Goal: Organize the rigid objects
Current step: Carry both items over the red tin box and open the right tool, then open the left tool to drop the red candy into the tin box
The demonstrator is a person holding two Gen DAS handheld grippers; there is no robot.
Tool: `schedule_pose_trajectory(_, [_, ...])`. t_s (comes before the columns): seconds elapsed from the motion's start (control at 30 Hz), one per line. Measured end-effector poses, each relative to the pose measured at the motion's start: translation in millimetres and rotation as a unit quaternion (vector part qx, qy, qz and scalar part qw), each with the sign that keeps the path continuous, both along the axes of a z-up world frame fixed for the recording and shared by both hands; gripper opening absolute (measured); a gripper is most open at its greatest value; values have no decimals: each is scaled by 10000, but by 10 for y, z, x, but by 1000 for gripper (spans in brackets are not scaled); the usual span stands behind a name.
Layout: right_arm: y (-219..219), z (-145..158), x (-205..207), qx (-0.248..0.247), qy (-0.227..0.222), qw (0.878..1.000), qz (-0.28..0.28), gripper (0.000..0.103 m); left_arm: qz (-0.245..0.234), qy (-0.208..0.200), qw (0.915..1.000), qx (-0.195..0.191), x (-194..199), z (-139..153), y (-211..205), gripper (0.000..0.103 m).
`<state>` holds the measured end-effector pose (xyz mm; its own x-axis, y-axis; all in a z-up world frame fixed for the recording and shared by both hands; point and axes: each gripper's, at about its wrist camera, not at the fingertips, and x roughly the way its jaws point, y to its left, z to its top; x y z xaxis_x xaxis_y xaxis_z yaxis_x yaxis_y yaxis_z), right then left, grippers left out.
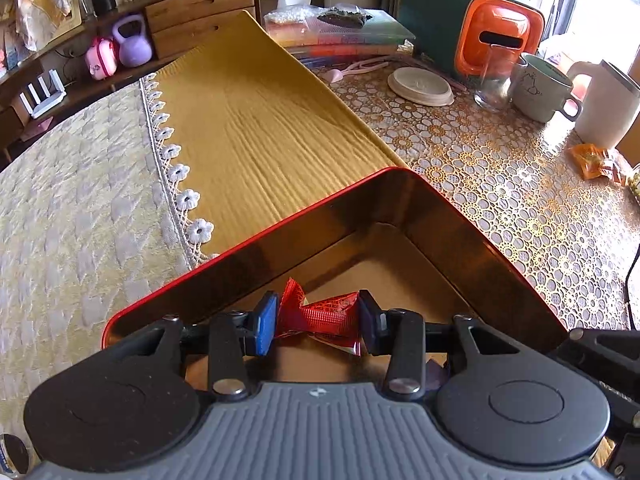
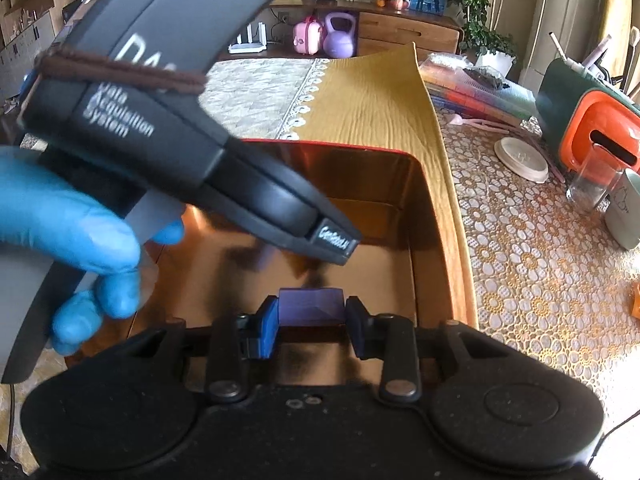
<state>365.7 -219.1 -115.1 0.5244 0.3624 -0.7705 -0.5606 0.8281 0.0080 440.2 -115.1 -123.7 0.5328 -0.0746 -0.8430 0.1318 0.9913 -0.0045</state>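
A red tin box point(image 1: 404, 216) with a shiny gold inside stands open on the table; it also shows in the right wrist view point(image 2: 432, 216). My left gripper point(image 1: 318, 322) is shut on a red foil-wrapped candy point(image 1: 320, 314) and holds it over the box's inside. My right gripper point(image 2: 312, 314) is shut on a purple wrapped block point(image 2: 311, 307), also over the box. The left gripper's body point(image 2: 160, 92), held by a blue-gloved hand point(image 2: 68, 236), crosses the right wrist view above the box.
A mustard cloth point(image 1: 256, 120) and lace-edged cover point(image 1: 80, 200) lie left of the box. On the patterned tablecloth point(image 1: 500, 184) stand a white lid point(image 1: 420, 86), a glass point(image 1: 494, 80), a mug point(image 1: 540, 88), a white kettle point(image 1: 604, 104), an orange-green appliance point(image 1: 472, 24) and orange snack packets point(image 1: 592, 160).
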Motion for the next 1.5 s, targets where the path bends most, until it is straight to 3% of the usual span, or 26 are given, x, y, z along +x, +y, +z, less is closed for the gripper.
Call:
schedule_pose_trajectory(0.33, [5, -35, -21, 1, 79, 9999, -118, 35, -67, -40, 9999, 142, -15, -9, -31, 43])
schedule_pose_trajectory(0.47, [10, -42, -36, -6, 123, 9998, -175, 38, -41, -74, 9998, 165, -32, 6, -16, 57])
schedule_pose_trajectory(0.6, [-15, 6, -59, 114, 122, 9995, -261, 41, -11, -119, 9999, 41, -67, 65, 17, 57])
schedule_pose_trajectory(1.03, [-91, 270, -297, 383, 11, 9985, -391, 50, -34, -408, 9991, -104, -398, 404, 109, 57])
schedule_pose_trajectory(1.5, [-32, 658, -776, 605, -278, 9967, -461, 53, -51, -929, 9952, -303, -1070, 898, 411, 57])
